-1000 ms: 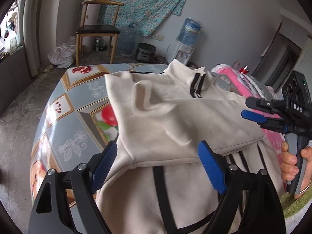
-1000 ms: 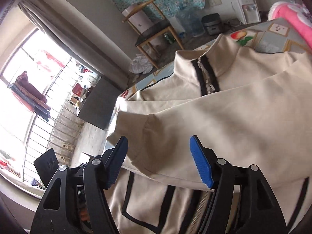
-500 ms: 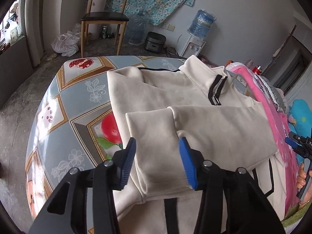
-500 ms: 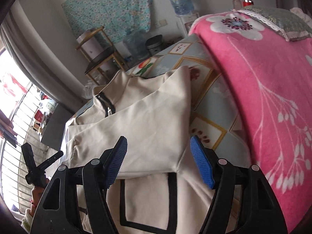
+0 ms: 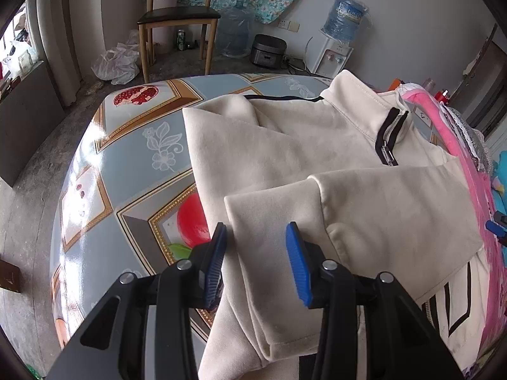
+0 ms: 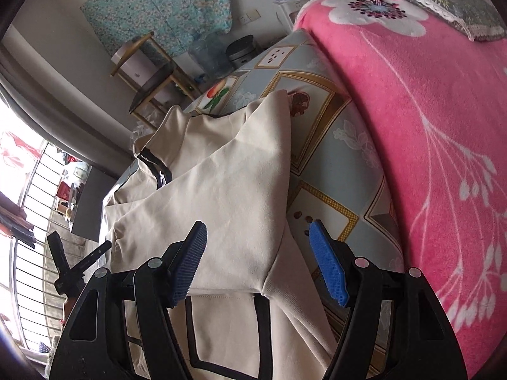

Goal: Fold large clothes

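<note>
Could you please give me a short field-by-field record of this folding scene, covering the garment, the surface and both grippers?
garment: cream zip-up jacket with black trim, lying flat, both sleeves folded across its front
surface: table under a fruit-print cloth
beside the table: pink floral blanket
left gripper: jaws apart, over the folded sleeve's cuff, no pad pressing on it
right gripper: jaws wide, over the jacket's folded edge, nothing held
background: wooden chair, water dispenser
</note>
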